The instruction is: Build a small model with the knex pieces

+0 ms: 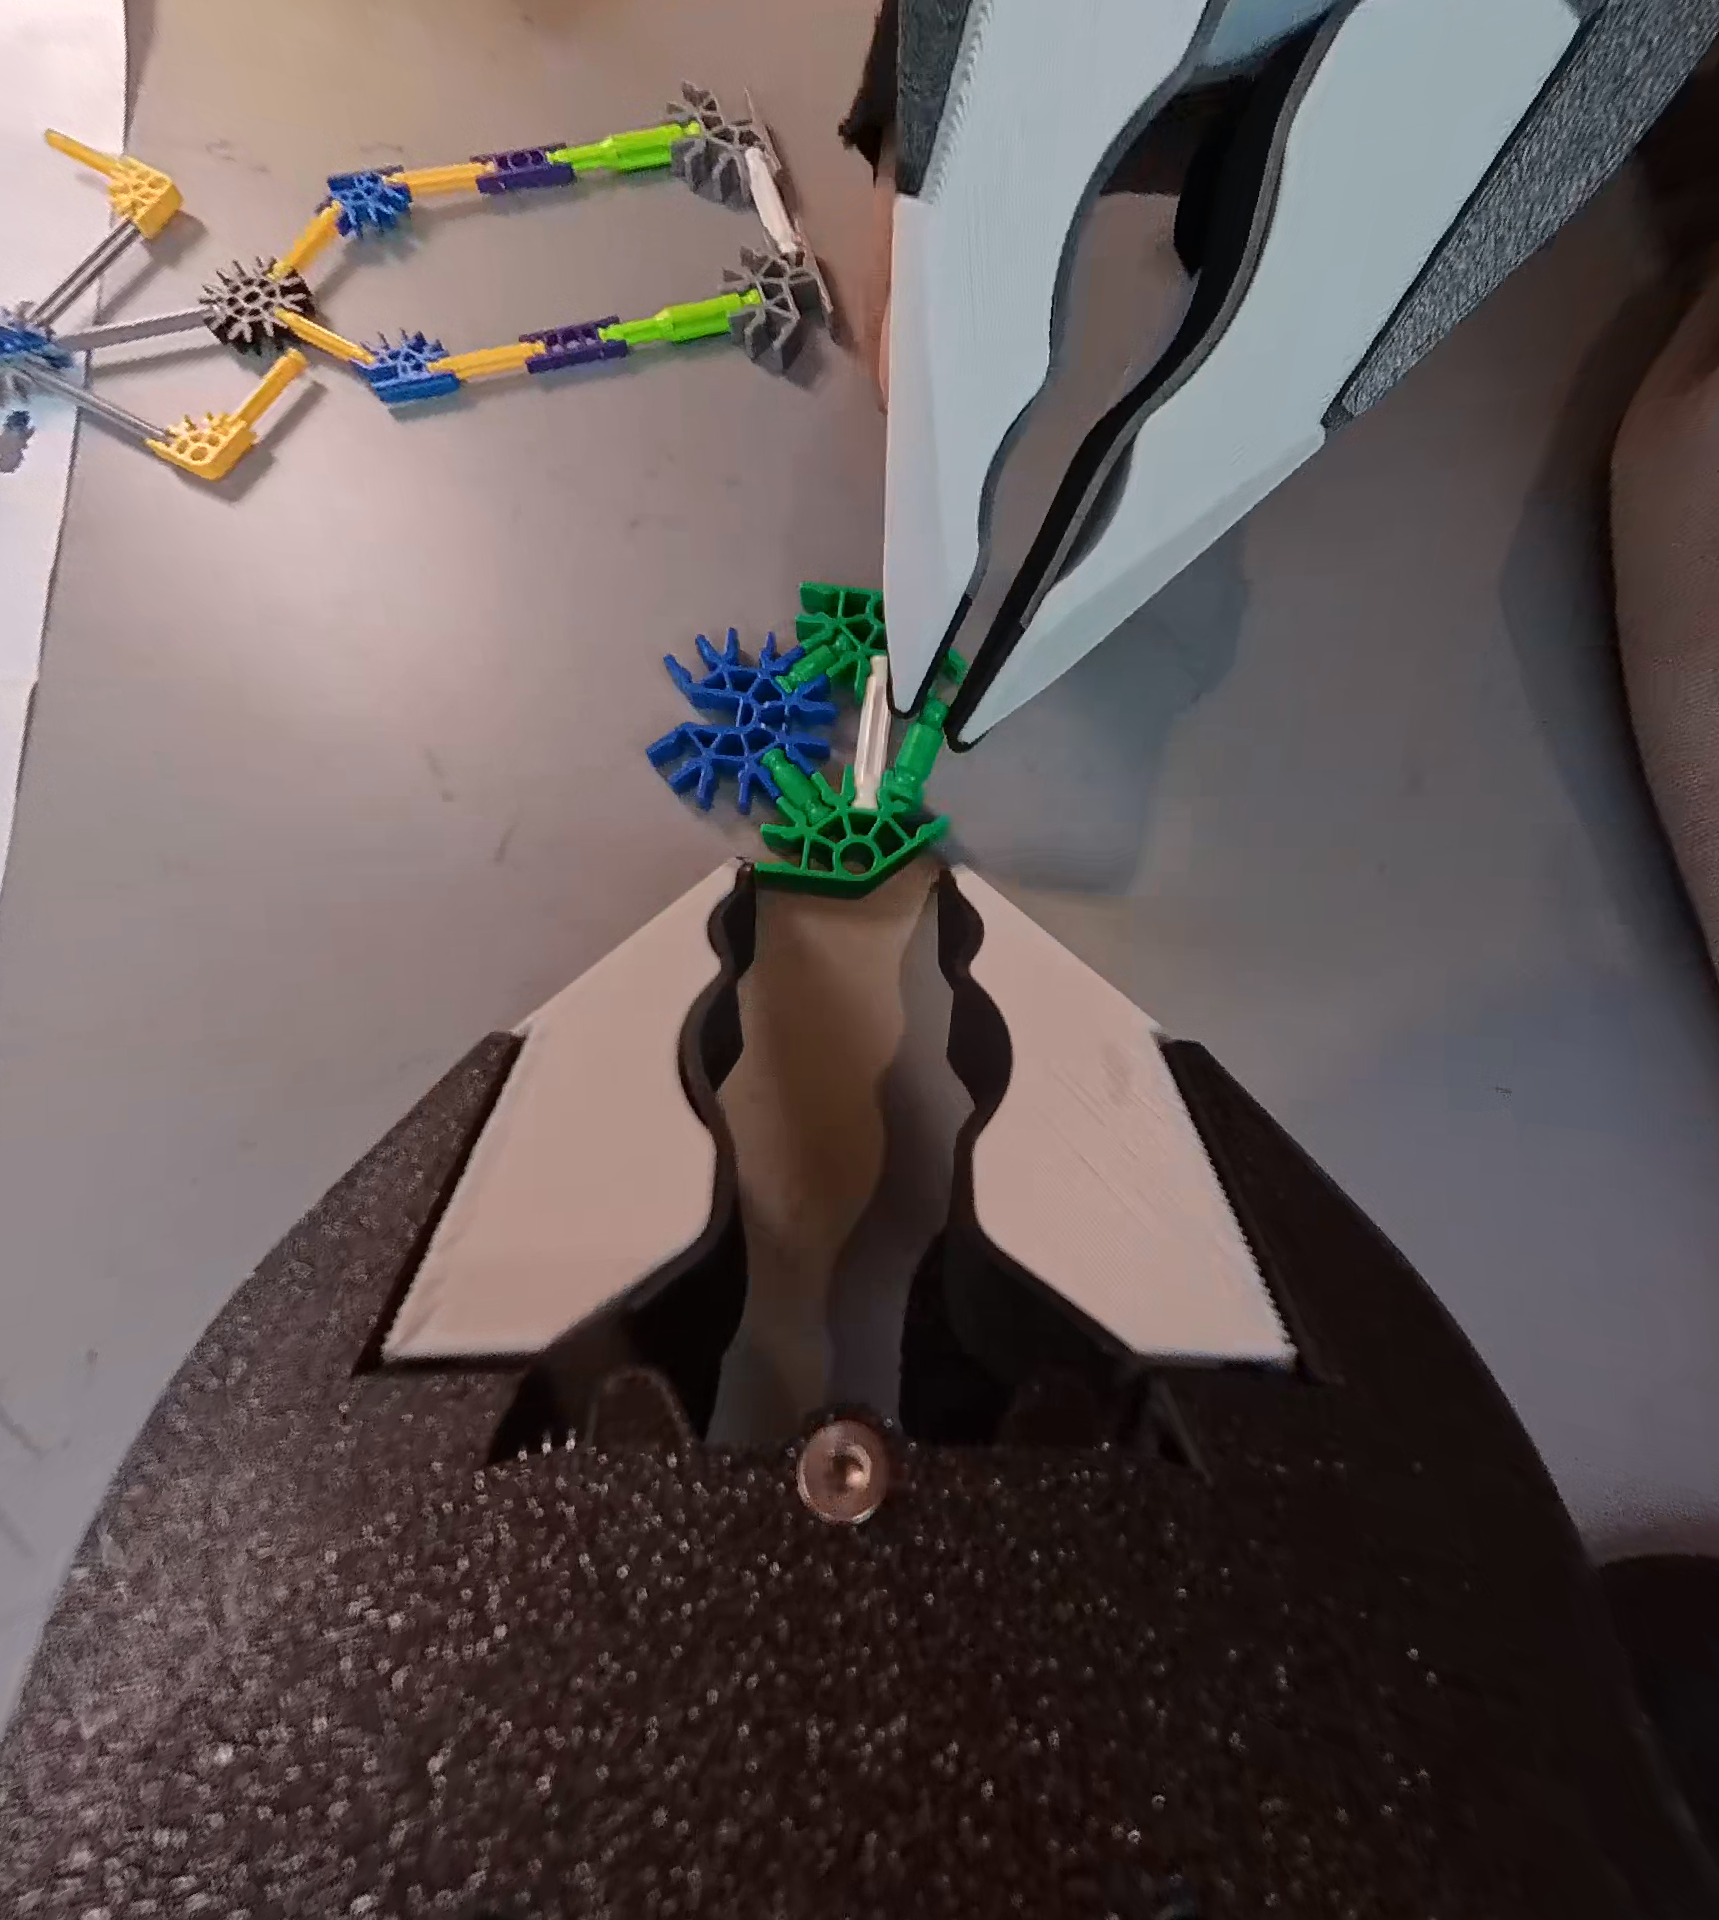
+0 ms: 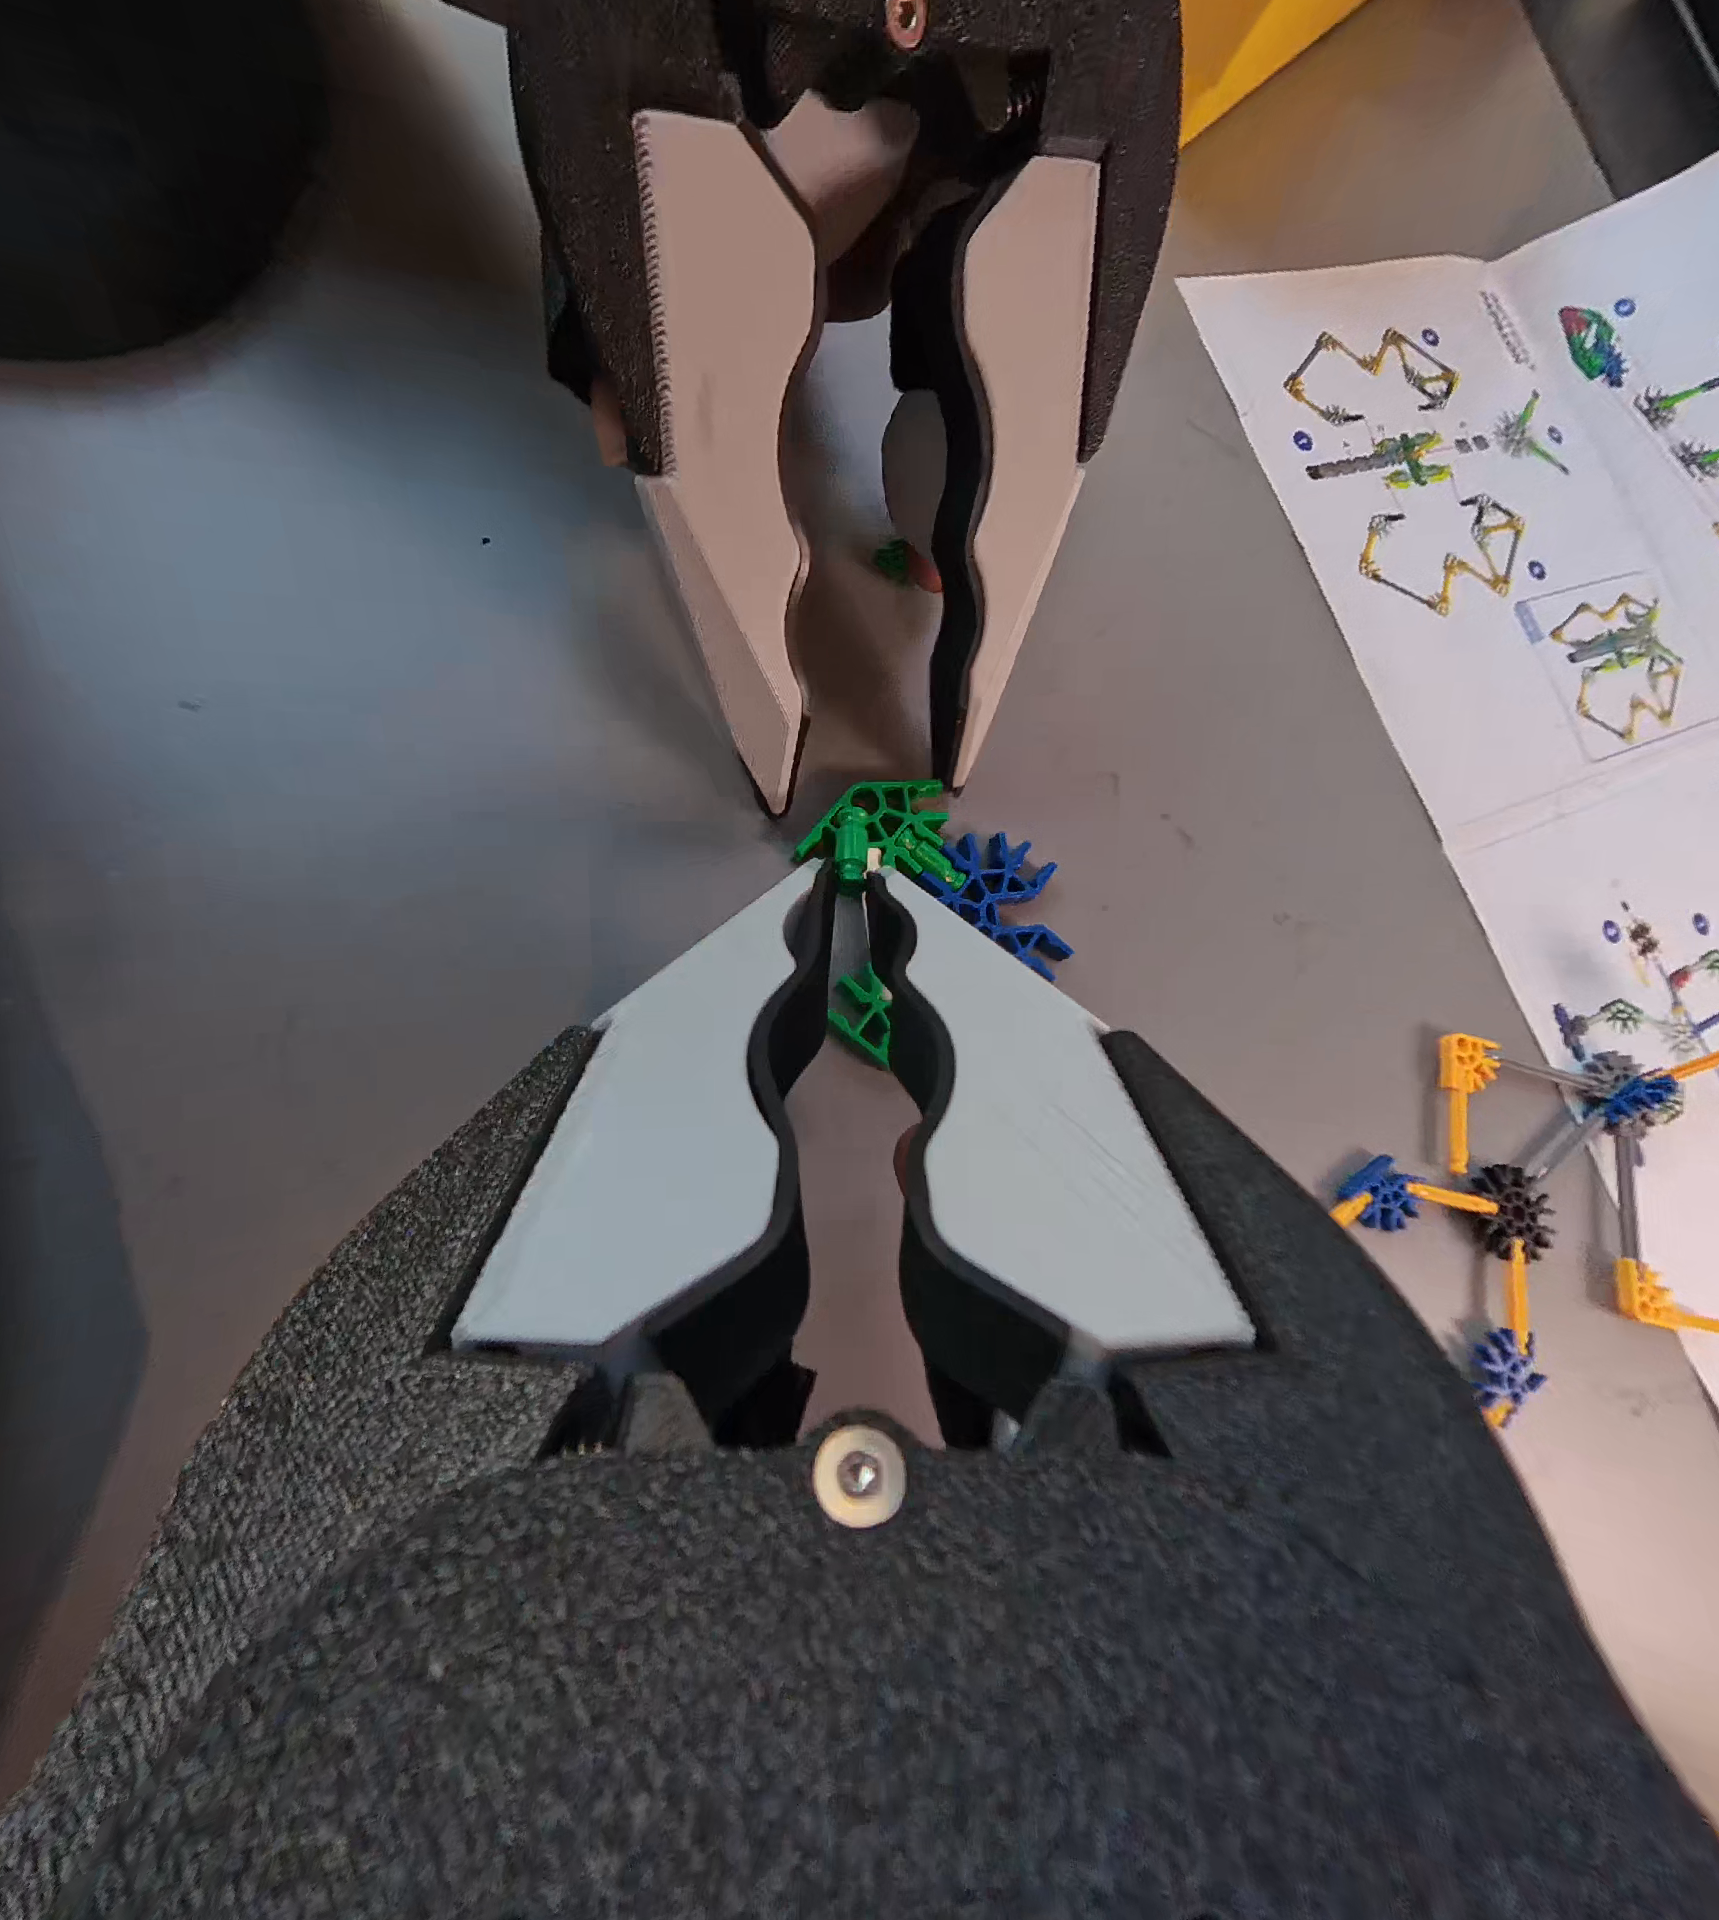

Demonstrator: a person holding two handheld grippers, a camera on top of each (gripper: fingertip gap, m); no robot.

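Wrist views face each other, close — share green-blue toy cluster.

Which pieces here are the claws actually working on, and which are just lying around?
In hand:
- small green and blue toy piece
- left claw, holding its green end
- right claw, pinching it

Lying about:
- larger toy frame
- instruction sheet

A grey desk is seen. The small toy cluster is made of green and blue connectors with a white rod. The larger toy frame is coloured yellow, blue, purple, lime, grey and black. The instruction sheet is white with coloured diagrams.
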